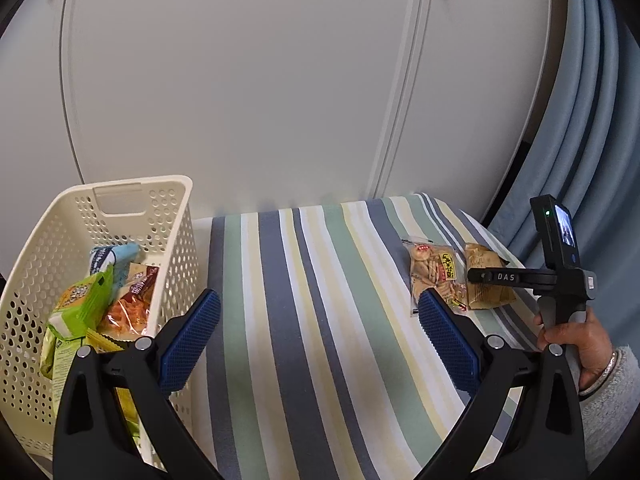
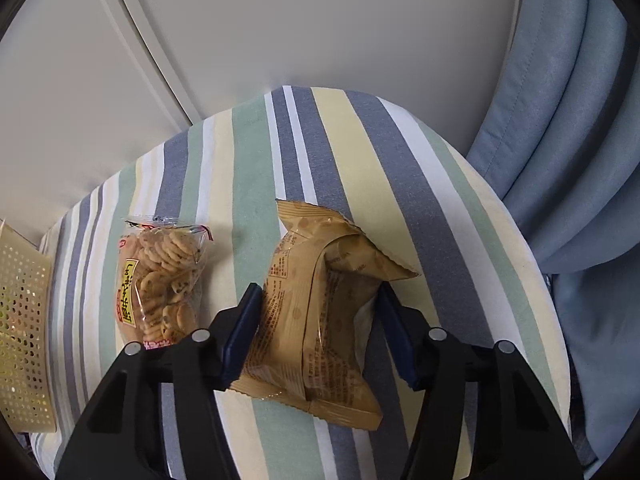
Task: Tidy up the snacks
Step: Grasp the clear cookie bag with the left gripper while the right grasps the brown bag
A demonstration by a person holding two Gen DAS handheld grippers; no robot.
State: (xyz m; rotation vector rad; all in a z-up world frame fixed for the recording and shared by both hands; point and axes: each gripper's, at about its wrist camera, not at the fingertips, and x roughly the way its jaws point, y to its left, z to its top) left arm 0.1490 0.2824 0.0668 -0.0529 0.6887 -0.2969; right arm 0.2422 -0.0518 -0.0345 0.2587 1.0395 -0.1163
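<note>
Right wrist view shows the right gripper (image 2: 316, 320) lowered over a tan snack pouch (image 2: 316, 312), its blue pads (image 2: 242, 328) standing on either side of the pouch's middle; the left pad looks to touch the wrapper while a sliver of cloth shows beside the right one, so I judge the jaws spread around the pouch and not yet pinching it. Just to the left of that gripper lies a clear bag of small biscuits (image 2: 160, 280), apart from the pouch, both resting on the striped cloth (image 2: 360, 140) of the table. Farther left, at the frame's edge, stands the cream perforated basket (image 2: 24, 320). From the left wrist view, the left gripper (image 1: 320, 340) hangs wide open and empty above the cloth, with that basket (image 1: 48, 248) close on its left, already holding green, orange and pale blue packets (image 1: 96, 300); the person's hand (image 1: 576, 340) holding the right tool is off to its right. The risk, as I judge it, is that the puffy, creased pouch slides or twists out when squeezed, since the slick film gives little purchase, or that a hard squeeze crushes what is inside. A careless sweep leftward could also knock the biscuit bag.
</note>
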